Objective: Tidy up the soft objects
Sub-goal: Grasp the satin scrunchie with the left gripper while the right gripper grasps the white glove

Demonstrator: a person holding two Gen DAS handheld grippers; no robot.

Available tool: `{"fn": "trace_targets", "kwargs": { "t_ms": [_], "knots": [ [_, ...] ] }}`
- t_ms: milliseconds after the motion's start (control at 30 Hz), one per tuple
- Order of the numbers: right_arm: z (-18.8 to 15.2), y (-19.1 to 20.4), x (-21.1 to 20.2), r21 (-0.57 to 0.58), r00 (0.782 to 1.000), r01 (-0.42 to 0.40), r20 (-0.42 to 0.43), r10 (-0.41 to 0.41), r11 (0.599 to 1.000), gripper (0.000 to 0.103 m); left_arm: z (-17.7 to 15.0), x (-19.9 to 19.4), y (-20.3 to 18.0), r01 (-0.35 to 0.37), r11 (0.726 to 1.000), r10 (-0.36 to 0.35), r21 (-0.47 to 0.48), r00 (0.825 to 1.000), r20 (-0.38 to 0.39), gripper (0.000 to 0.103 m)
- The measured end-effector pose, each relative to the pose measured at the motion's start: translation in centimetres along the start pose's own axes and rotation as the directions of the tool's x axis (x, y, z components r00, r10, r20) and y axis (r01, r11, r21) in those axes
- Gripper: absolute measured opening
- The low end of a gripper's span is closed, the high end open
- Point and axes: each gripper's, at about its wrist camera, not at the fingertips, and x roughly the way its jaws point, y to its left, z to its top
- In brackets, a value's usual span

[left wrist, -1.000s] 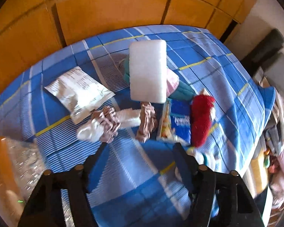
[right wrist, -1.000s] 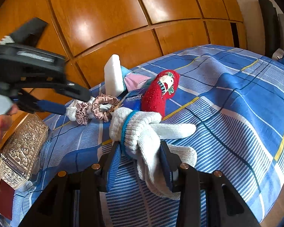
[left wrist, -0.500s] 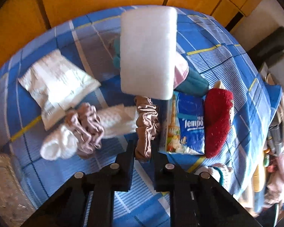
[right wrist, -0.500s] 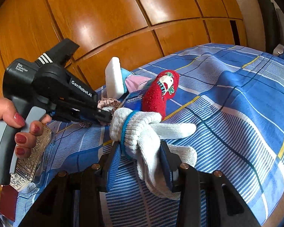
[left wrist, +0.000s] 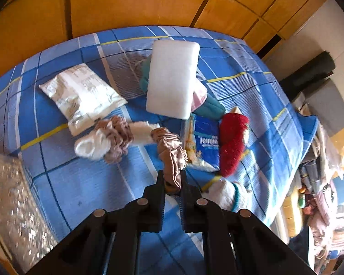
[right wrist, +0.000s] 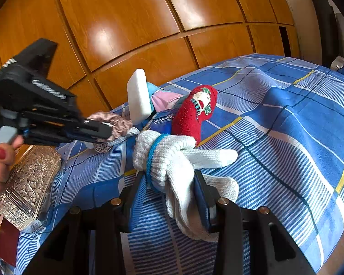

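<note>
Now the left tongs (left wrist: 172, 178) are pressed together on a ruched beige-brown scrunchie (left wrist: 170, 154), its satin folds bunched between the two dark fingers and lifted just above the bed (left wrist: 84, 190). A second scrunchie (left wrist: 117, 137), paler and pinkish, is wrapped around a rolled white sock (left wrist: 91, 145) lying on the checked blue cover, so two scrunchies show in all. Beside the held one lies a flat blue tissue pack (left wrist: 206, 144), glossy and rectangular, and touching its far edge is a fuzzy red sock (left wrist: 232, 146) with a stitched figure on it. A thick white foam block (left wrist: 173, 78) with rounded corners stands tilted against a teal and pink cloth (left wrist: 208, 105). To the left lies a crinkled white printed pouch (left wrist: 82, 96), flat like a small pillow. At the bed's near left edge sits one embossed silvery metal box (right wrist: 27, 183), its lid covered in relief scrolls.

The right tongs (right wrist: 172, 192) pinch a bundle of white knitted gloves (right wrist: 172, 160), coarse ribbed cotton with a blue band at the cuff; several limp fingers spill out over the cover. How many gloves make up the bundle cannot be told. In the right wrist view a hand (right wrist: 0, 160) with red-painted nails grips the handle of the left tool. Behind the bed rise glossy orange wooden panels (right wrist: 126, 23).
</note>
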Motion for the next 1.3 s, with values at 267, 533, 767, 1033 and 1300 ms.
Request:
{"fn": "trace_targets", "kwargs": {
  "t_ms": [267, 533, 767, 1033, 1300],
  "knots": [
    [0.0, 0.3, 0.1, -0.011, 1.000, 0.009, 0.000, -0.009, 1.000, 0.041, -1.9, -3.5, -0.5, 0.079, 0.997, -0.079, -0.003, 0.996, 0.052, 0.010],
    [-0.1, 0.5, 0.2, -0.023, 1.000, 0.020, -0.001, -0.020, 1.000, 0.041, -5.1, -11.1, 0.1, 0.125, 0.991, -0.133, 0.055, 0.975, 0.177, 0.010],
    [-0.1, 0.6, 0.3, -0.034, 1.000, 0.023, -0.006, -0.023, 0.999, 0.041, -7.7, -18.8, 2.8, 0.135, 0.989, -0.146, 0.057, 0.942, 0.304, 0.010],
    [-0.1, 1.0, 0.4, -0.067, 0.999, 0.045, -0.015, -0.046, 0.997, 0.041, -10.5, -26.2, 8.9, 0.109, 0.994, -0.093, -0.012, 0.894, 0.439, 0.010],
    [-0.1, 1.2, 0.5, -0.088, 0.998, 0.062, -0.024, -0.064, 0.994, 0.041, -14.1, -28.5, 20.6, 0.039, 0.961, 0.108, -0.273, 0.858, 0.503, 0.010]
  ]
}}
